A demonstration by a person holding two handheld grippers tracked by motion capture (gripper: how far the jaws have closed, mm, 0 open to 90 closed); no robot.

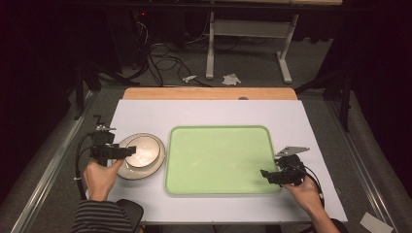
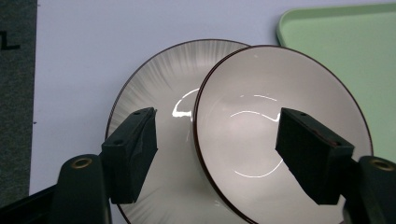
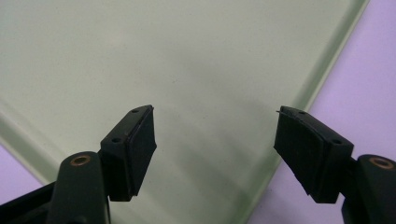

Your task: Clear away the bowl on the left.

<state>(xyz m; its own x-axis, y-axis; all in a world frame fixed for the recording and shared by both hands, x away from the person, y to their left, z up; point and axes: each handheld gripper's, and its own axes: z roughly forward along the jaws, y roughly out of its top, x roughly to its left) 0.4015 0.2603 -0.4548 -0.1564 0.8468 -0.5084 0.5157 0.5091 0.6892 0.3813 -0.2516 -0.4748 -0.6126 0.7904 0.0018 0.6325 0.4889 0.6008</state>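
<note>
A white bowl (image 1: 144, 149) with a dark rim sits on a wider white plate (image 1: 132, 173) at the table's left, beside a pale green tray (image 1: 218, 160). My left gripper (image 1: 130, 151) hangs open over them. In the left gripper view its left jaw stands over the plate (image 2: 154, 88) and its right jaw over the inside of the bowl (image 2: 261, 93), with the bowl's left rim between them. My right gripper (image 1: 266, 174) is open above the tray's front right corner. In the right gripper view its jaws hold nothing above the tray (image 3: 187, 60).
A white mat (image 1: 145, 114) covers the table, with a wooden strip (image 1: 209, 93) along the far edge. The tray's edge (image 2: 341, 42) lies just right of the bowl. Metal rails (image 1: 53, 160) run beside the table, and cables and a stand are on the floor beyond.
</note>
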